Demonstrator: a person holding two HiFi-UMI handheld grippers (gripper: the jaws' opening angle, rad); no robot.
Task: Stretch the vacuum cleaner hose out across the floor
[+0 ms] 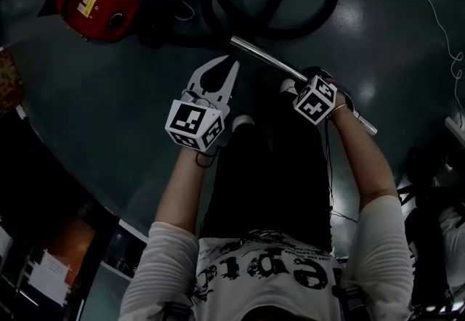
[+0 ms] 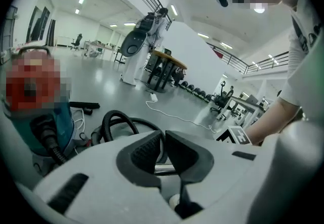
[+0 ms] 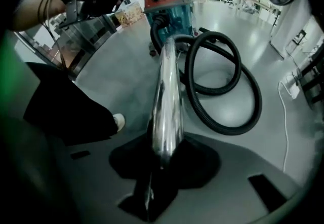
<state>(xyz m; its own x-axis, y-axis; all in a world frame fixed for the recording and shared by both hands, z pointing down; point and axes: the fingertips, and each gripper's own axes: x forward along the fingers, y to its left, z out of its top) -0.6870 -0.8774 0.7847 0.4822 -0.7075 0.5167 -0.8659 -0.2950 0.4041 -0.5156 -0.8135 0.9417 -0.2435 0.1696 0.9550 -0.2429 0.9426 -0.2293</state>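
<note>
Right tool [image 3: 161, 163] grips chrome wand [image 3: 167, 91], long axis toward vacuum [image 3: 169, 5].

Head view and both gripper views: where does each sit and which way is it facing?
Head view: on the person's head, steeply down at the floor; both forearms and legs show.
Left gripper view: on the shut left gripper, out across the floor; right forearm shows.
Right gripper view: on the right gripper, along the metal tube it clamps; a leg shows.
All share the coiled hose.

Red vacuum [image 1: 98, 0], black hose [image 3: 229, 130], chrome tube [image 1: 269, 58], grey floor [image 1: 145, 94].
</note>
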